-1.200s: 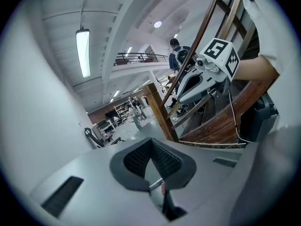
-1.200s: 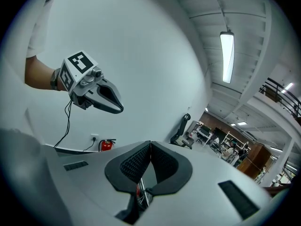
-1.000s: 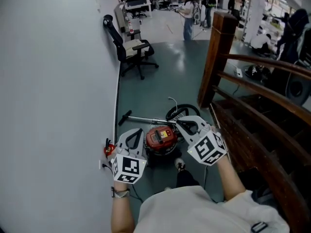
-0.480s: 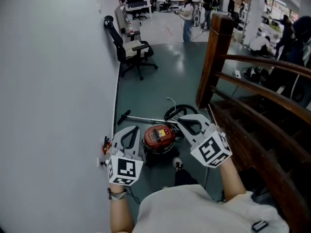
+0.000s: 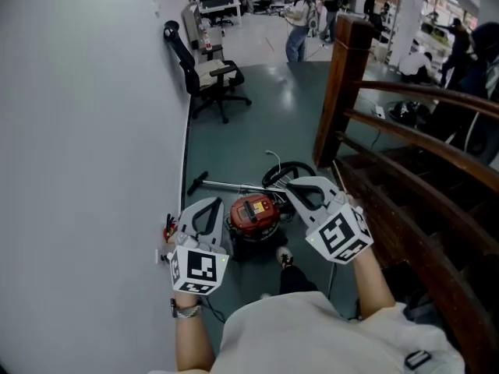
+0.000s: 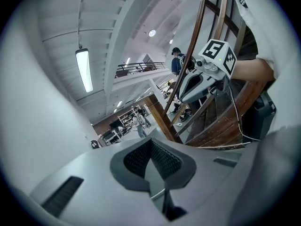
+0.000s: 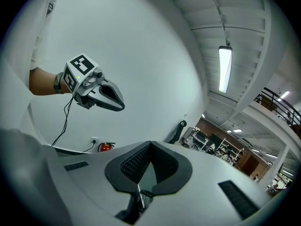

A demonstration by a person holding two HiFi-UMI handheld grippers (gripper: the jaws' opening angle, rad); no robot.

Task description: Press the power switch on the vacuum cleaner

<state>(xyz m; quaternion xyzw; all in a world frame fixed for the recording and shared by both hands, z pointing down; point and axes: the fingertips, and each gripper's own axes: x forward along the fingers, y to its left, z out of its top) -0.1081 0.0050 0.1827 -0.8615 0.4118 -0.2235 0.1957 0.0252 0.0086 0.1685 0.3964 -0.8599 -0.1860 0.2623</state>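
Claws clenched empty, left claw (image 5: 207, 206), right claw (image 5: 292, 187) — raised slightly since earlier, flanking vacuum cleaner (image 5: 253, 215)

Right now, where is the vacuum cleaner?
In the head view, the vacuum cleaner sits on the floor at lower centre, between the left gripper and right gripper, left of the wooden staircase.

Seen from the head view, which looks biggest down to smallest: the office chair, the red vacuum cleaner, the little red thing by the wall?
1. office chair: largest, though farthest away.
2. red vacuum cleaner: next.
3. little red thing by the wall: clearly smallest.
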